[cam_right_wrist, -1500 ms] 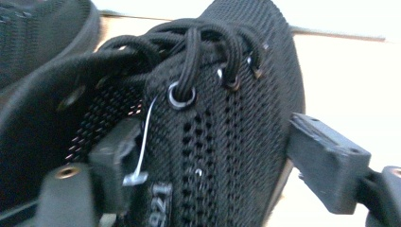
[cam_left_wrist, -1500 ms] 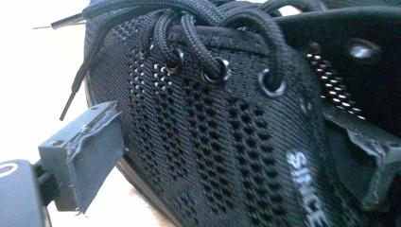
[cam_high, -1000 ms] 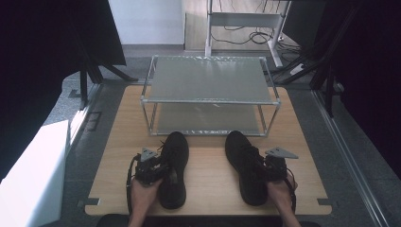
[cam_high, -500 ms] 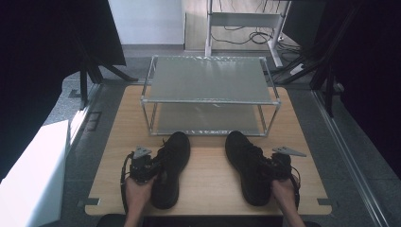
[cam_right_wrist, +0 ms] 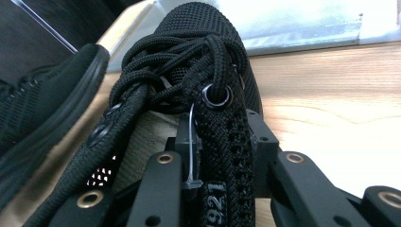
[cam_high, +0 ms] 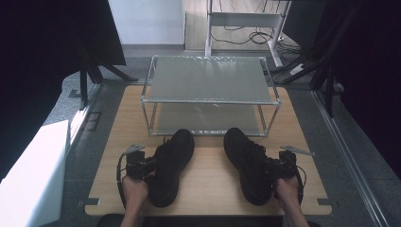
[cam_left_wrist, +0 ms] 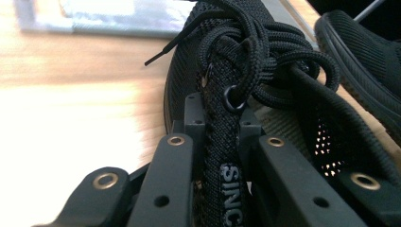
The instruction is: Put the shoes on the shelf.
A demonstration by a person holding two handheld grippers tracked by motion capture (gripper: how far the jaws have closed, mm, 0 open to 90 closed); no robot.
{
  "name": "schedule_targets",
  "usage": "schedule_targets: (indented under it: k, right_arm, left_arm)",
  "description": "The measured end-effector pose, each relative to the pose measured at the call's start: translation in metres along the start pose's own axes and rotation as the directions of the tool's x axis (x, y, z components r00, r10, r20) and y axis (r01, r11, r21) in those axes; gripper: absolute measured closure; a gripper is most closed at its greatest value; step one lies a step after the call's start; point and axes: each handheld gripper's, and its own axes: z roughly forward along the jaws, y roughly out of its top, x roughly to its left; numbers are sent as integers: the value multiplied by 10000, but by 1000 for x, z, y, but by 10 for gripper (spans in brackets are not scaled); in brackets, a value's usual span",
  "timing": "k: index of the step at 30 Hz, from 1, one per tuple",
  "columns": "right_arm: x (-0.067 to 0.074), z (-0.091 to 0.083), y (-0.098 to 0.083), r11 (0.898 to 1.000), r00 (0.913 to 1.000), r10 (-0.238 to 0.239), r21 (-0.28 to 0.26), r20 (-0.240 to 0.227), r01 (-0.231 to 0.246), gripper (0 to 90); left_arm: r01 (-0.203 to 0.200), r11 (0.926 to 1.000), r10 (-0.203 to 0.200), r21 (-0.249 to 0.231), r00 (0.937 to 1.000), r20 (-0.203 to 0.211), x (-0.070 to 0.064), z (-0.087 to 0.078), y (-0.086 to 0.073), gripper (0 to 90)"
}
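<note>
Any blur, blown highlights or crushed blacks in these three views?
High view: sharp but dim, both black shoes, left shoe and right shoe, nearly featureless. Left gripper view: table blown out, rack soft, laces sharp. Right gripper view: same glare on the wood at right, rack washed out, eyelet crisp.

Shoes: two, both black mesh lace-ups, the left shoe (cam_high: 170,165) and the right shoe (cam_high: 248,163). Grippers: two, my left gripper (cam_high: 142,166) and my right gripper (cam_high: 279,169), one per shoe. Hands: two of mine, left hand (cam_high: 135,189) and right hand (cam_high: 286,189). Rack (cam_high: 208,97): one, metal-framed, with two shelves (upper and lower). Table (cam_high: 208,189): one, wooden. Metal eyelets I can count close up: one on the left shoe's collar edge (cam_left_wrist: 233,96), one on the right's (cam_right_wrist: 216,96).
</note>
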Motion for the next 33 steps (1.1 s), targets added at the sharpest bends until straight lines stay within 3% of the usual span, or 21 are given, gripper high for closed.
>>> schedule_targets:
  k: [3,8,10,16,22,26,33]
  right_arm:
    - [0,-3,2,9994,9989,338,-113,-328,-342,727]
    - [-1,-6,6,9969,9947,692,-317,-759,-717,727]
    - [0,-7,8,9931,9887,1037,-440,-1080,-1089,727]
    - [2,-11,13,9865,9763,1385,-639,-1664,-1508,726]
    - [9,-16,21,9827,9690,1443,-861,-2003,-1642,726]
    - [15,-18,28,9818,9678,1304,-1081,-2154,-1563,726]
    - [27,-18,35,9769,9573,1449,-1176,-2501,-1786,726]
  left_arm:
    - [-62,9999,62,-149,10000,-7,-5,-2,2,808]
    - [233,9977,-200,-631,9984,520,-12,-6,6,807]
    - [375,9960,-312,-815,9965,779,-15,-9,10,806]
    - [489,9928,-357,-1097,9922,1191,-23,-11,16,804]
    - [918,9882,-690,-1228,9815,1786,-26,-11,21,804]
    - [1043,9845,-762,-1407,9784,1924,-30,-12,24,804]
    - [1315,9761,-913,-1731,9706,2226,-35,-15,30,803]
